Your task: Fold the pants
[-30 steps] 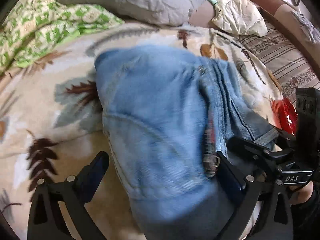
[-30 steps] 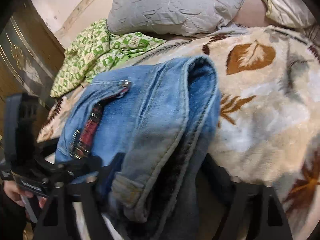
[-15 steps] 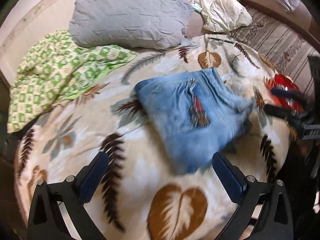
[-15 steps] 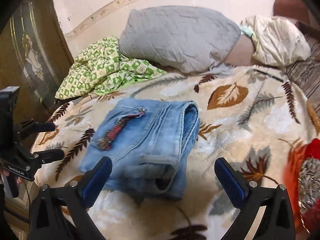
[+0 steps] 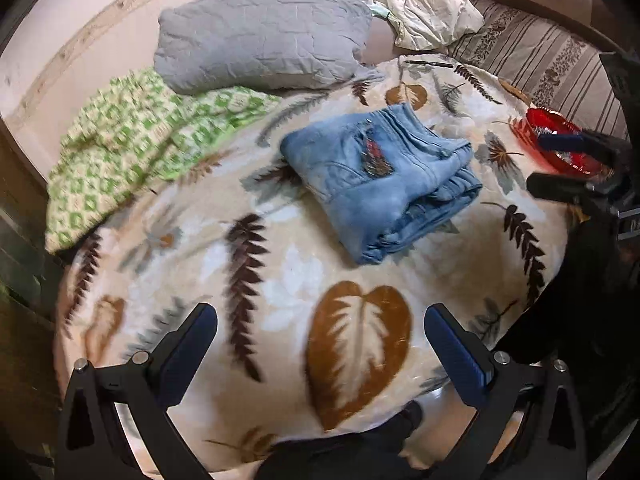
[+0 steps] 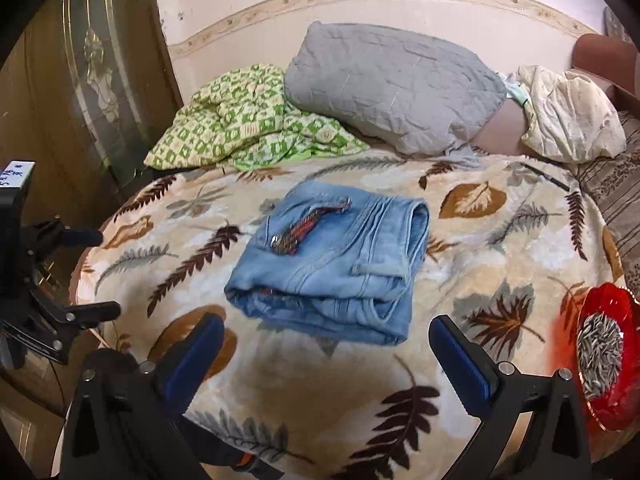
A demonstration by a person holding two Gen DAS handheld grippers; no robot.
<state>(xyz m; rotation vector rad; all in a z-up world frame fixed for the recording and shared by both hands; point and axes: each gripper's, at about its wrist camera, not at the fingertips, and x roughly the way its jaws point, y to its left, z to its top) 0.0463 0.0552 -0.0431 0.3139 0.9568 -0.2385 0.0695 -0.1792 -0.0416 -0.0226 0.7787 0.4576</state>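
Pants (image 6: 332,264): folded into a compact blue denim bundle, lying mid-bed on the leaf-print blanket (image 6: 480,264) | my left gripper (image 5: 320,340): jaws spread wide, nothing between them | my right gripper (image 6: 326,350): jaws wide apart, empty, clear of the denim | red dish (image 6: 608,360): at blanket's edge.
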